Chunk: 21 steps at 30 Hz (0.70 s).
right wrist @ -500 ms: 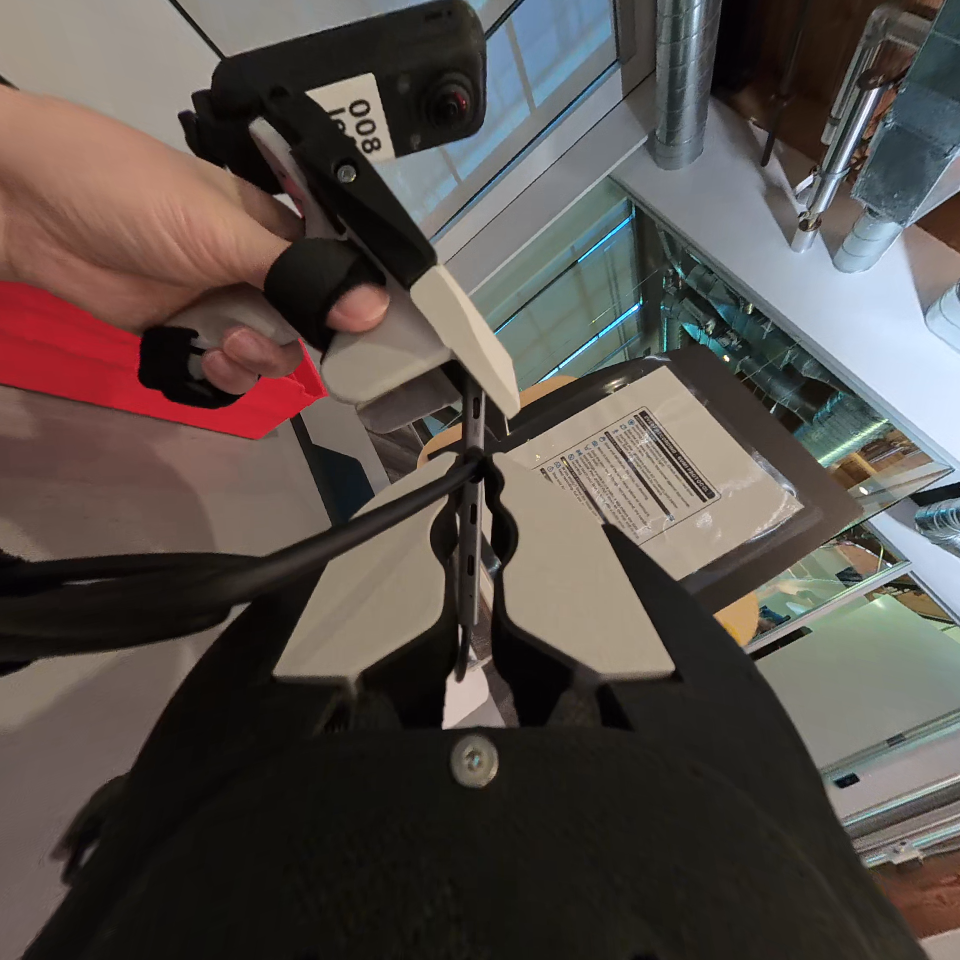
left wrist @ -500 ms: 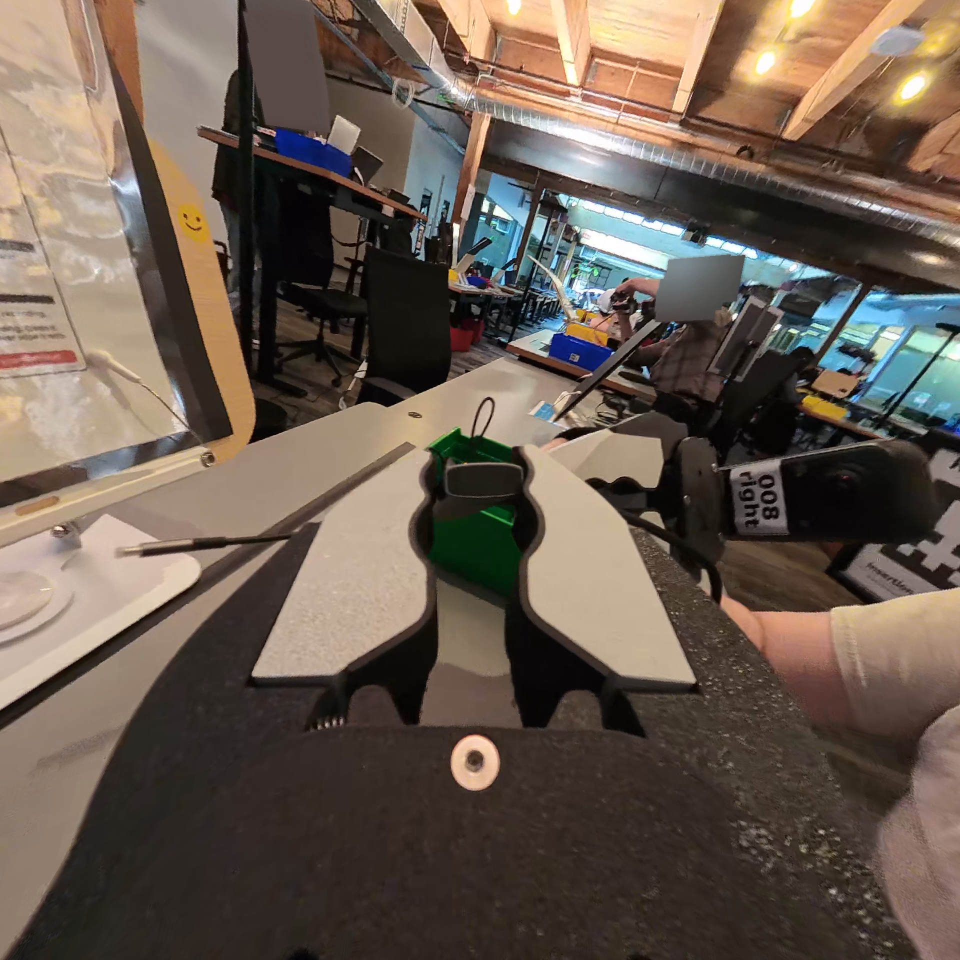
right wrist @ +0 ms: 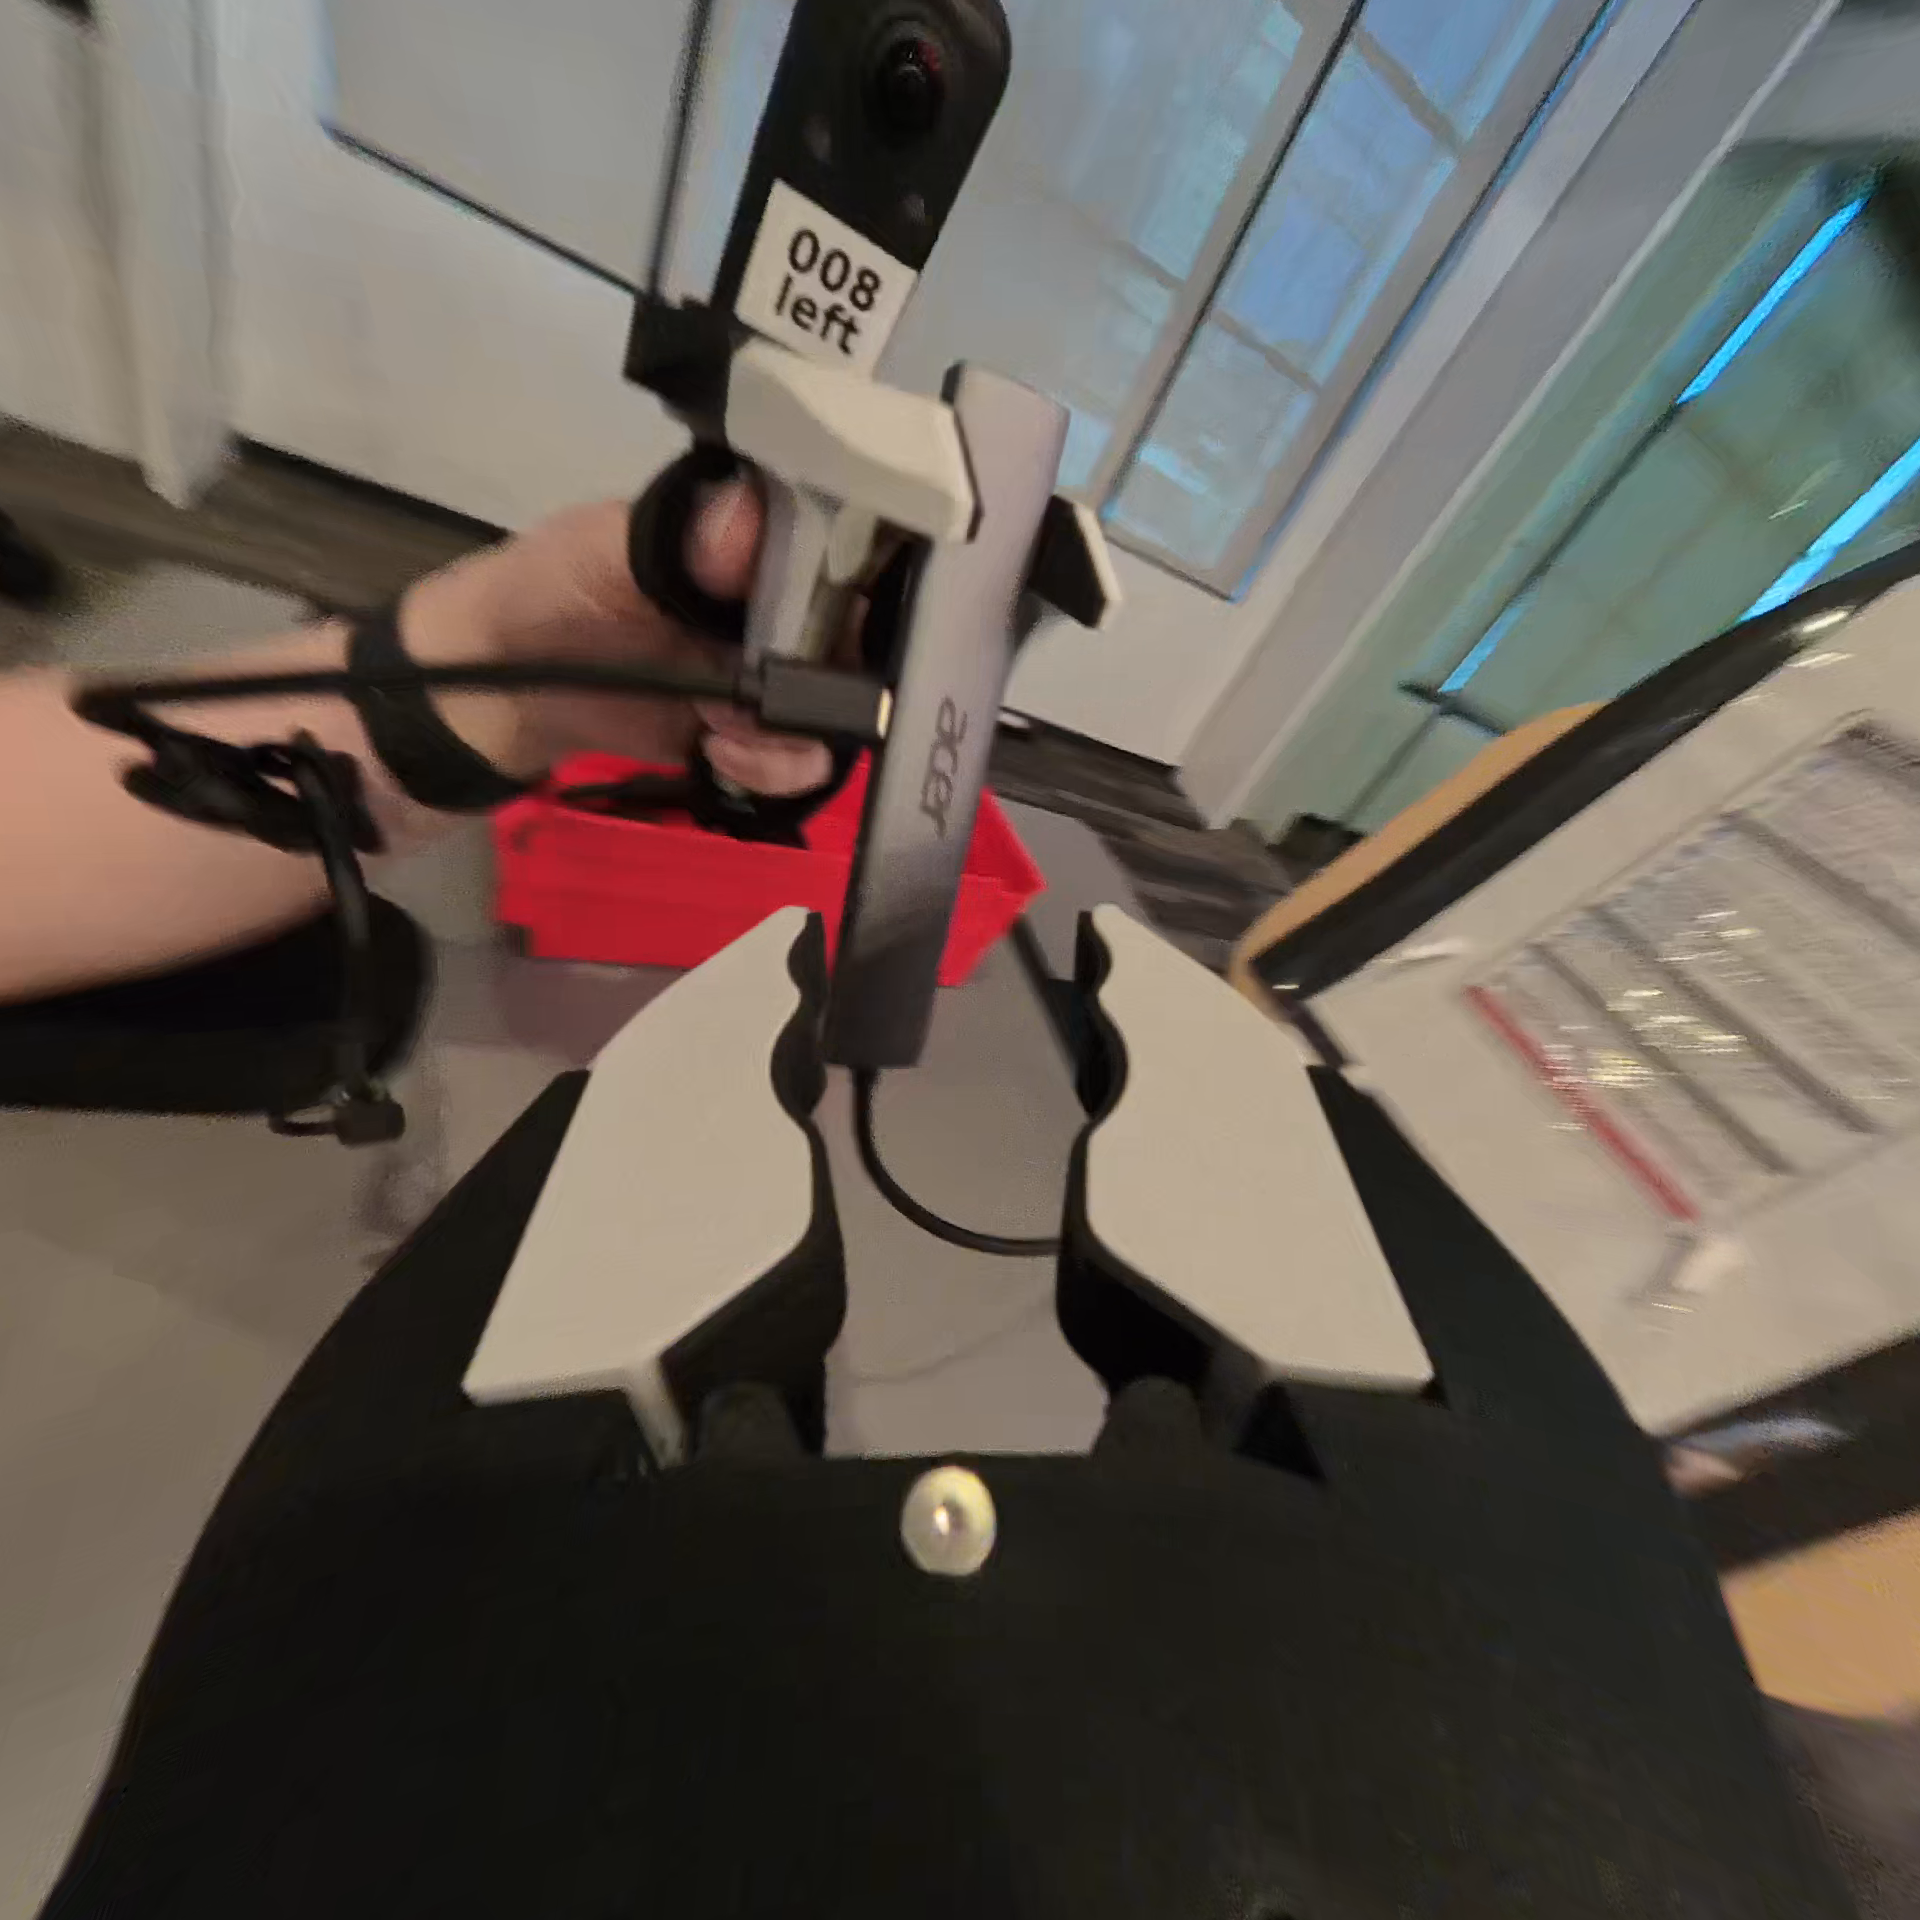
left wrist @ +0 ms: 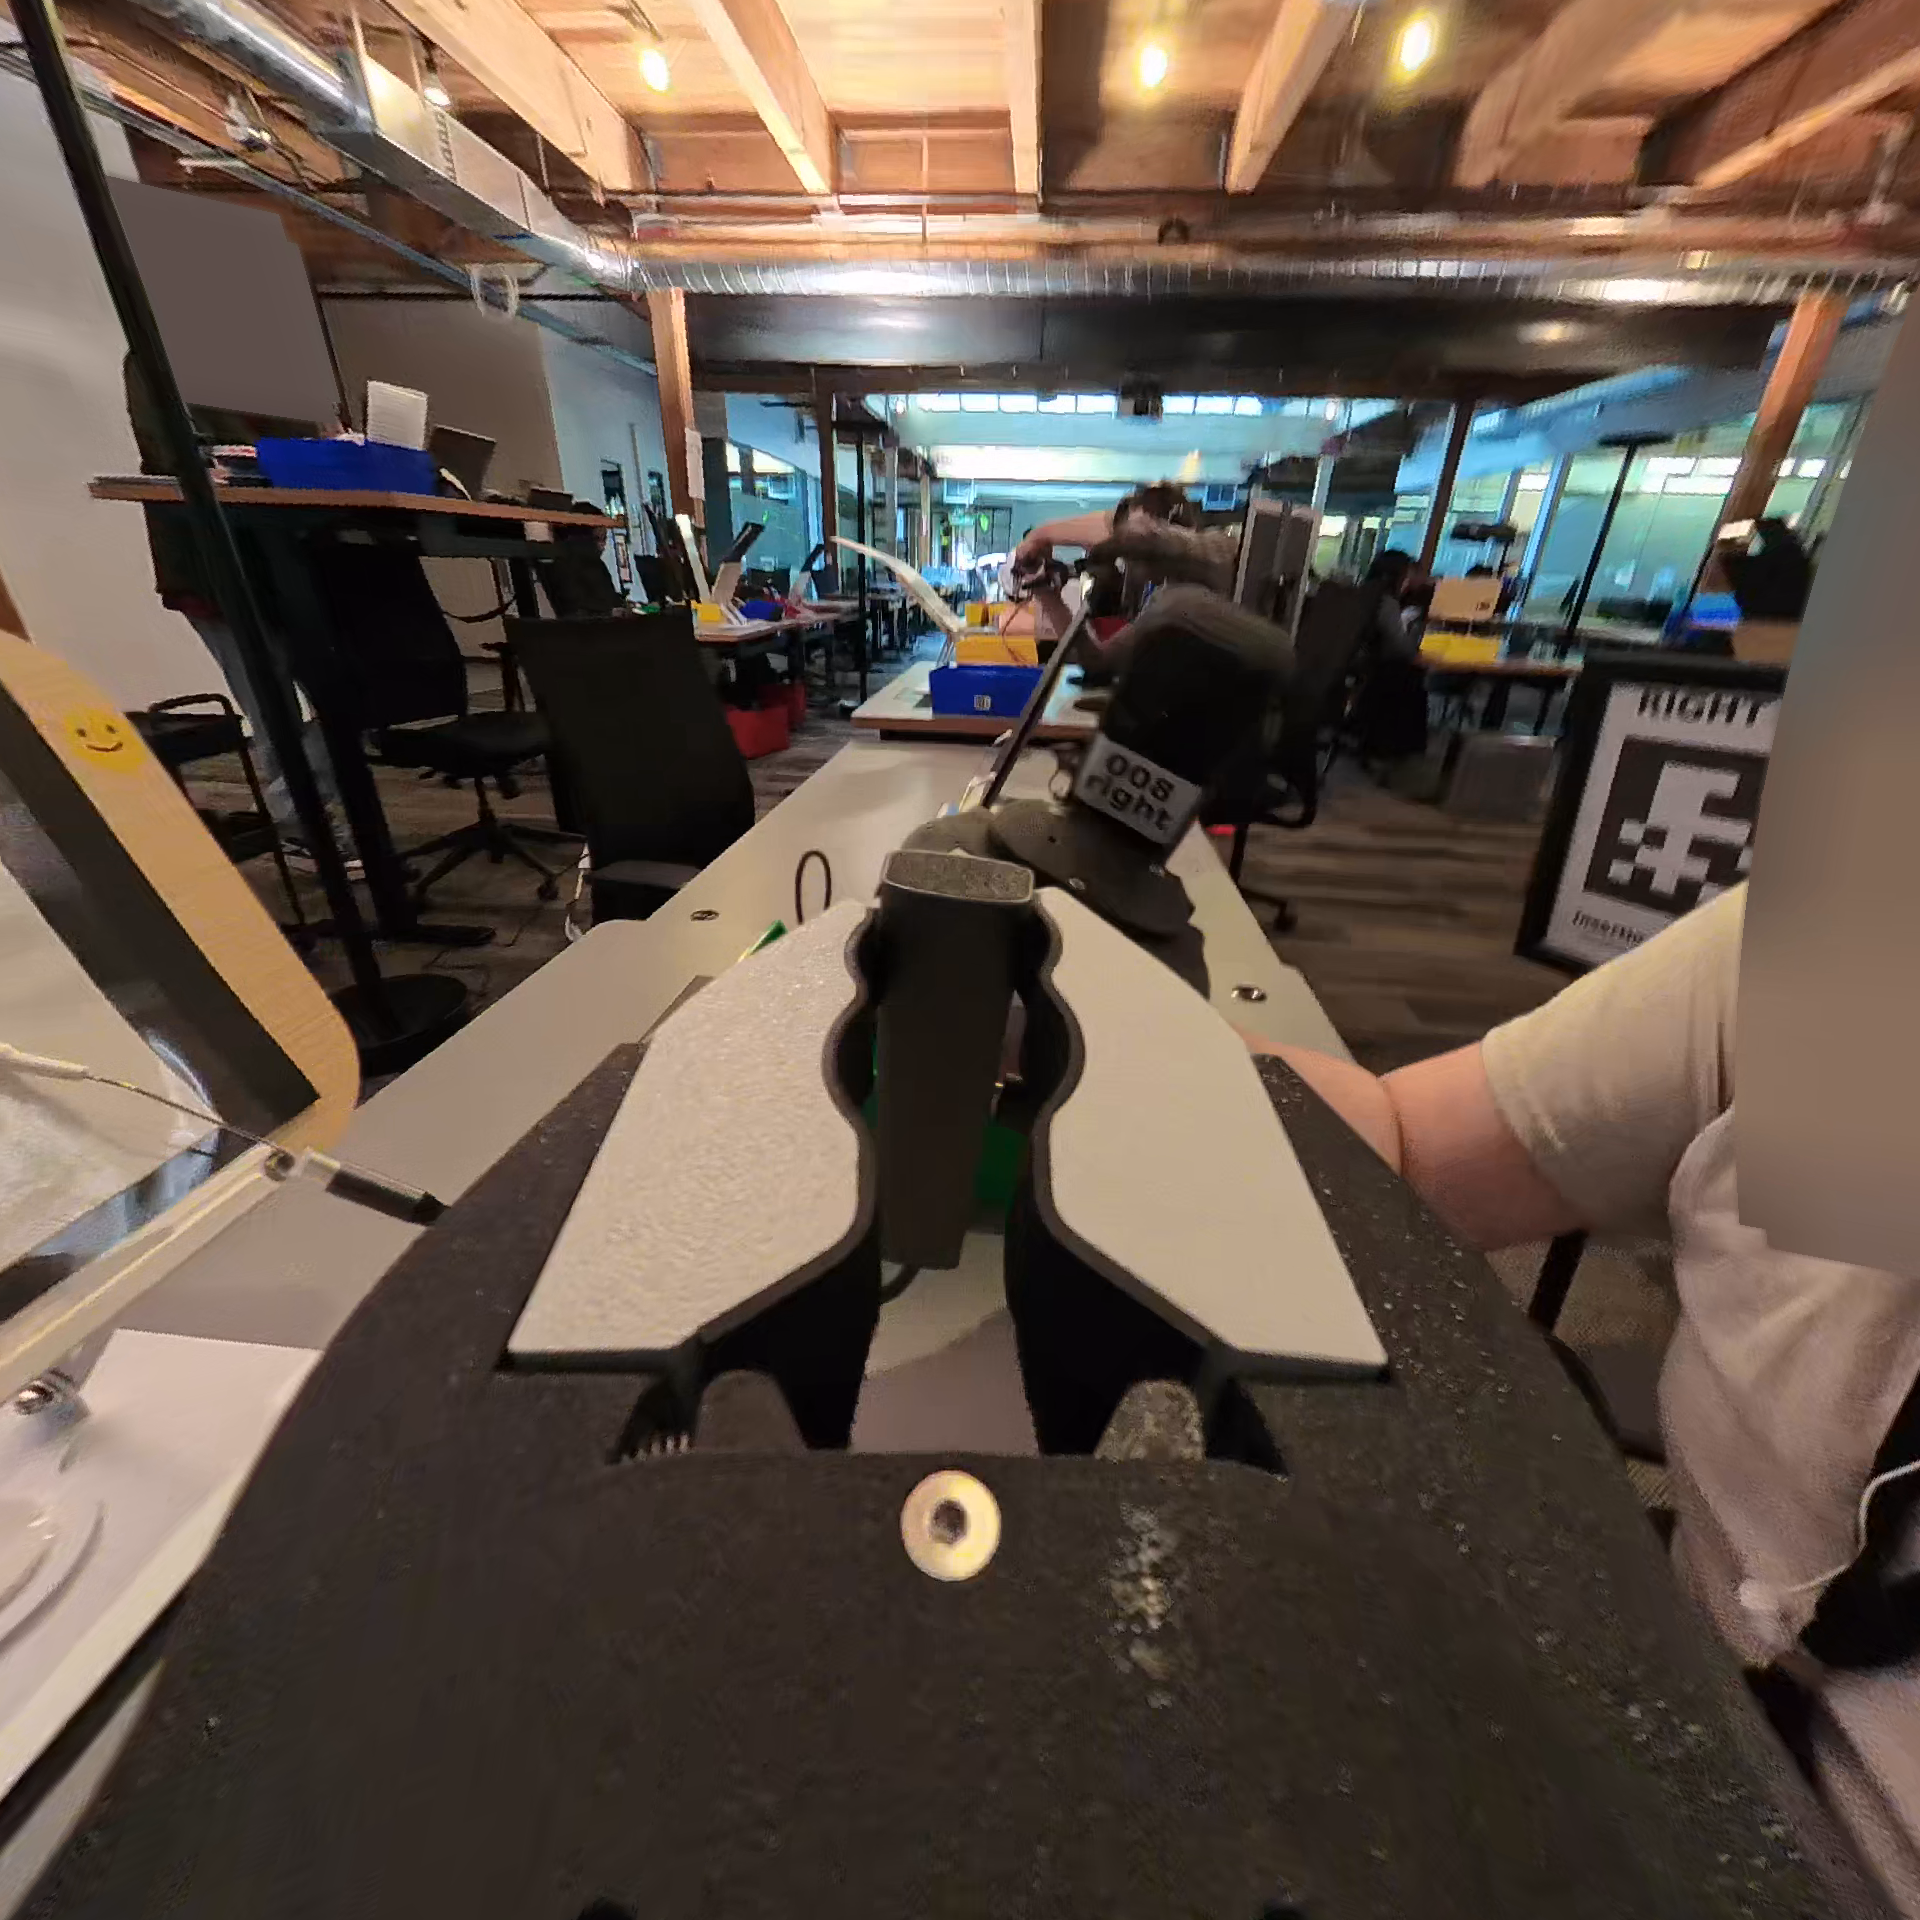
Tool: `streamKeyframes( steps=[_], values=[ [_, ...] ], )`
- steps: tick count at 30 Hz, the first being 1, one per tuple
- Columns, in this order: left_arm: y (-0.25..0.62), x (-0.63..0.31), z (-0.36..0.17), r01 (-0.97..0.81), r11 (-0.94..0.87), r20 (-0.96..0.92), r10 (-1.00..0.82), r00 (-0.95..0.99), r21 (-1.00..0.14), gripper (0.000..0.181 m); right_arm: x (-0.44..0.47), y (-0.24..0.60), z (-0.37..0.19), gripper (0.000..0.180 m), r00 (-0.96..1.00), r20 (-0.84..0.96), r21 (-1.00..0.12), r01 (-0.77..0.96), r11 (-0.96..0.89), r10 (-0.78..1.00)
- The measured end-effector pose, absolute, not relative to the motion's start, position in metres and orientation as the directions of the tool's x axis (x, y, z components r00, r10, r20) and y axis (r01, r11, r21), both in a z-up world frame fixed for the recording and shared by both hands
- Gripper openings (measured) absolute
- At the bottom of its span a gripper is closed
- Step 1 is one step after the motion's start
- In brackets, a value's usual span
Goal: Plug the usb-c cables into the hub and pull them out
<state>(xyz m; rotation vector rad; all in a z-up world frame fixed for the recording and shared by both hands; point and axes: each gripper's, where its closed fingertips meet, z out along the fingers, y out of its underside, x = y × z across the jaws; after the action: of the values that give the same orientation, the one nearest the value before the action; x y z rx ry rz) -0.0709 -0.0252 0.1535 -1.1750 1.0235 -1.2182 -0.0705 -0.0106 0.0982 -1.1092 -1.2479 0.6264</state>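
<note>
Your left gripper [left wrist: 951,1049] clamps the slim grey metal hub [right wrist: 951,717] upright with one black usb-c cable [right wrist: 821,698] seated in its side, your right gripper [right wrist: 945,1023] spread empty (unplugging remains, I judge).

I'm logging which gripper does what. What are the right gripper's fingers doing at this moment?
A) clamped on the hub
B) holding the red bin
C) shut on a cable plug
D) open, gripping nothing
D: the right gripper is spread, its fingers not clamping the hub, which the left gripper holds with a cable plugged in.
</note>
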Motion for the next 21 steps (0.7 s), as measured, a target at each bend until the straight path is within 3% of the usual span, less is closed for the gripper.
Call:
streamKeyframes(
  steps=[1,4,6,7,9,12,13,17,21],
  values=[
    [-0.028,-0.068,0.151,0.111,0.004,0.007,-0.995,0.100,-0.994,0.024,-0.076,-0.016,0.095,0.050,0.211,0.345,-0.935,0.162,0.316,0.914],
    [-0.036,-0.059,0.147,0.072,0.032,-0.027,-0.997,0.071,-0.997,0.024,-0.088,-0.018,0.083,0.050,0.153,0.186,-0.975,0.149,0.164,0.970],
    [-0.039,-0.056,0.146,0.064,0.027,-0.023,-0.998,0.057,-0.998,0.024,-0.090,-0.014,0.080,0.039,0.152,0.135,-0.984,0.135,0.115,0.979],
    [-0.038,-0.056,0.146,0.069,0.029,-0.024,-0.997,0.067,-0.997,0.024,-0.089,-0.018,0.080,0.024,0.109,0.123,-0.986,0.125,0.109,0.986],
    [-0.032,-0.060,0.148,0.084,-0.003,0.011,-0.996,0.092,-0.996,0.024,-0.084,-0.013,0.083,0.025,0.143,0.146,-0.982,0.144,0.125,0.979],
    [-0.024,-0.073,0.162,0.188,-0.070,0.092,-0.990,0.111,-0.980,0.051,-0.061,0.005,0.094,0.024,0.292,0.280,-0.950,0.225,0.219,0.915],
    [-0.020,-0.079,0.167,0.217,-0.074,0.104,-0.986,0.128,-0.973,0.060,-0.049,0.012,0.100,0.024,0.351,0.311,-0.940,0.251,0.231,0.883],
    [-0.007,-0.100,0.170,0.226,-0.035,0.089,-0.968,0.235,-0.973,0.058,0.032,0.042,0.134,0.024,0.633,0.392,-0.916,0.332,0.224,0.668],
    [-0.009,-0.103,0.170,0.223,-0.048,0.100,-0.969,0.227,-0.974,0.054,0.149,0.062,0.162,0.024,0.869,0.354,-0.934,0.311,0.176,0.346]
  ],
)
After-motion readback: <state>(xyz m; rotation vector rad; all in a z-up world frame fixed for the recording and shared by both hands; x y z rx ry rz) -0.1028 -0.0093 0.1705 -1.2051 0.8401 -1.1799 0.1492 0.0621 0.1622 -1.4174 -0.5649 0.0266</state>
